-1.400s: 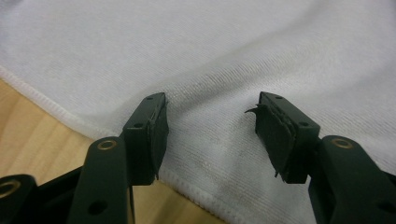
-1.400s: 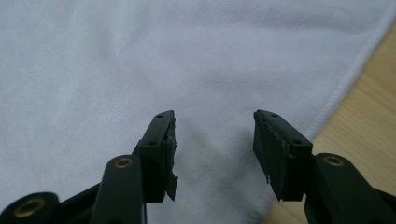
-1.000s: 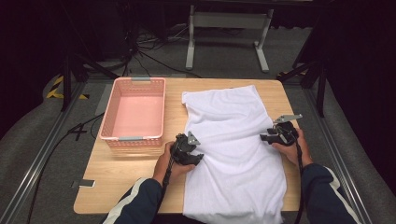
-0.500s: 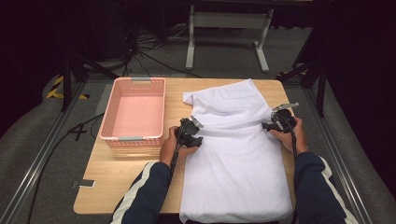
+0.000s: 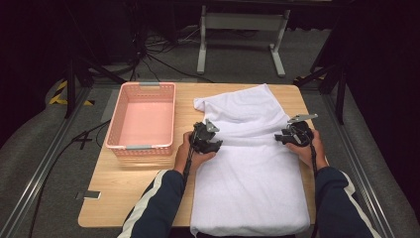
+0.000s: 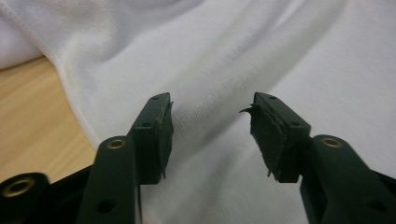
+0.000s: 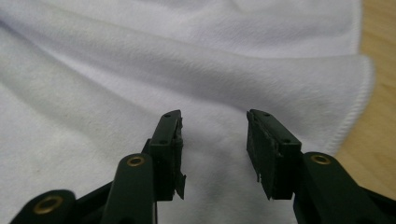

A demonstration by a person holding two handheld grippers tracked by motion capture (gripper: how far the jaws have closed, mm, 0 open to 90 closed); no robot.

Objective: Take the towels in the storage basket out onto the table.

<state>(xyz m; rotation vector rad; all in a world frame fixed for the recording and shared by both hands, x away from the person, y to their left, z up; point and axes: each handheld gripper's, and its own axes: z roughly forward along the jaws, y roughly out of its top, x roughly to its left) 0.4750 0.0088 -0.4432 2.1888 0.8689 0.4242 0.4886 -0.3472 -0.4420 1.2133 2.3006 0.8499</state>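
A white towel [image 5: 252, 183] lies lengthwise on the wooden table [image 5: 129, 183], with its near end at the table's front edge and a fold ridge across its far half. My left gripper [image 5: 208, 139] rests over the towel's left side, just below that ridge. In the left gripper view its jaws [image 6: 210, 130] stand open above flat cloth [image 6: 224, 60] and have just been closing, with nothing pinched. My right gripper [image 5: 286, 137] sits near the towel's right hem. Its jaws [image 7: 214, 140] are open over the cloth [image 7: 140, 70] and have also just been closing, gripping nothing.
An empty pink plastic basket [image 5: 115, 131] stands on the table's left half, close beside the left hand. Bare wood [image 7: 373, 116] shows just past the towel's right hem. Beyond the table are a metal stand [image 5: 237, 22], cables and dark floor.
Both hands have moved up the towel away from the person, the left one farther. The towel's near half now lies smoother and a fold ridge runs between the two grippers.
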